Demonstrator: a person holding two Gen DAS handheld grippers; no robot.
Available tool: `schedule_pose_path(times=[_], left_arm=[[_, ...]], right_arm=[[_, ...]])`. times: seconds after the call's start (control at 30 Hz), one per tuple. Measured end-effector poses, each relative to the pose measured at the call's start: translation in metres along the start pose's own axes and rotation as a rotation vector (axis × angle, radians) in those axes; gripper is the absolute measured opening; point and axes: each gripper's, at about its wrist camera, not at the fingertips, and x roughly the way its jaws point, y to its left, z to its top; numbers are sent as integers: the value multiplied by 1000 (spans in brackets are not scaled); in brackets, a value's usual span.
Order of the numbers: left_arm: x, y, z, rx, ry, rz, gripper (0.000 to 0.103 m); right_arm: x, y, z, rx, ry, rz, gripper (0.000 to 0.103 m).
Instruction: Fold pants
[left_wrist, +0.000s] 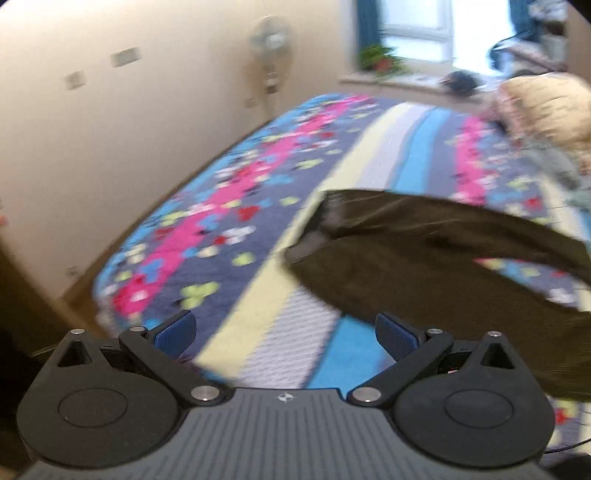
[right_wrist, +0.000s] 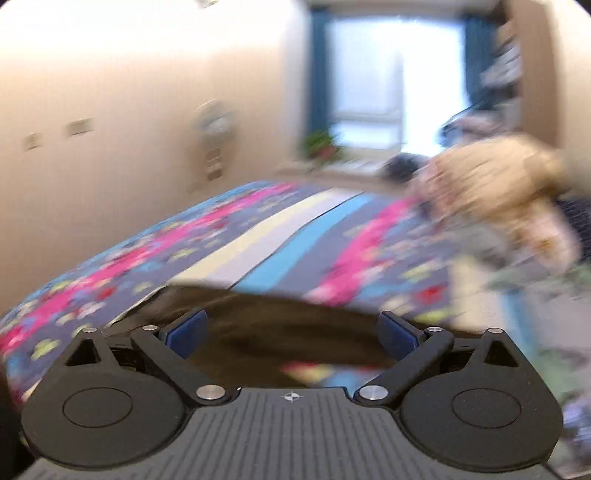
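Dark brown pants (left_wrist: 424, 254) lie spread on a bed with a colourful striped and flowered cover (left_wrist: 229, 206). In the left wrist view the pants lie ahead and to the right of my left gripper (left_wrist: 284, 334), which is open and empty above the cover. In the right wrist view the pants (right_wrist: 280, 328) lie straight ahead between and beyond the blue pads (right_wrist: 186, 332) of my right gripper (right_wrist: 291, 334), which is open and holds nothing. Both views are blurred by motion.
A beige wall (left_wrist: 110, 129) runs along the bed's left side, with a standing fan (left_wrist: 271, 55) at the far end. A window with a plant (left_wrist: 380, 57) lies beyond the bed. A beige pillow or bundle (left_wrist: 546, 107) sits at the far right.
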Motion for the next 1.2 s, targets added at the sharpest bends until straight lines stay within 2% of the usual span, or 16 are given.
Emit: schedule_pose_path(times=[0.03,0.1,0.23,0.33,0.4,0.43,0.5,0.57,0.6,0.7,0.8,0.87,0.97,1.03,1.2], left_arm=[[-2,0,4,-9,-5,-25,103],[-3,4,7,-1,-51,-107,103],[11,-3,14,102,-107,-214,103],[46,-23,37,176,-67,-315,103],[78,-36,65,227,-46,-363,103],[90,-40,78,239,-41,-347,103],[101,-35,108,242,-84,-299,103],[101,-21,132,217,-97,-244,103],[97,-12,145,213,-91,-249,103],[91,5,174,142,13,-264,103],[88,4,197,135,133,-291,103],[85,-4,211,156,165,-307,103],[89,-25,226,157,153,-308,103],[105,-45,232,175,128,-297,103],[183,-95,236,292,103,-124,103]], right_arm=[[-16,-8,9,36,-20,-6,102],[-28,-11,18,74,-13,-71,102],[-61,8,12,148,-72,-176,102],[-74,20,-5,185,-37,-208,103],[-63,22,-15,211,12,-229,103],[-51,25,-16,226,37,-250,103],[-19,29,-6,267,95,-264,103],[12,39,21,273,148,-238,102],[21,48,39,265,162,-231,102],[27,71,84,257,193,-172,102],[24,76,115,310,262,-199,102],[22,73,126,348,305,-245,102],[32,63,126,328,374,-262,102],[49,45,122,299,385,-267,102],[95,-35,100,290,426,-319,102]])
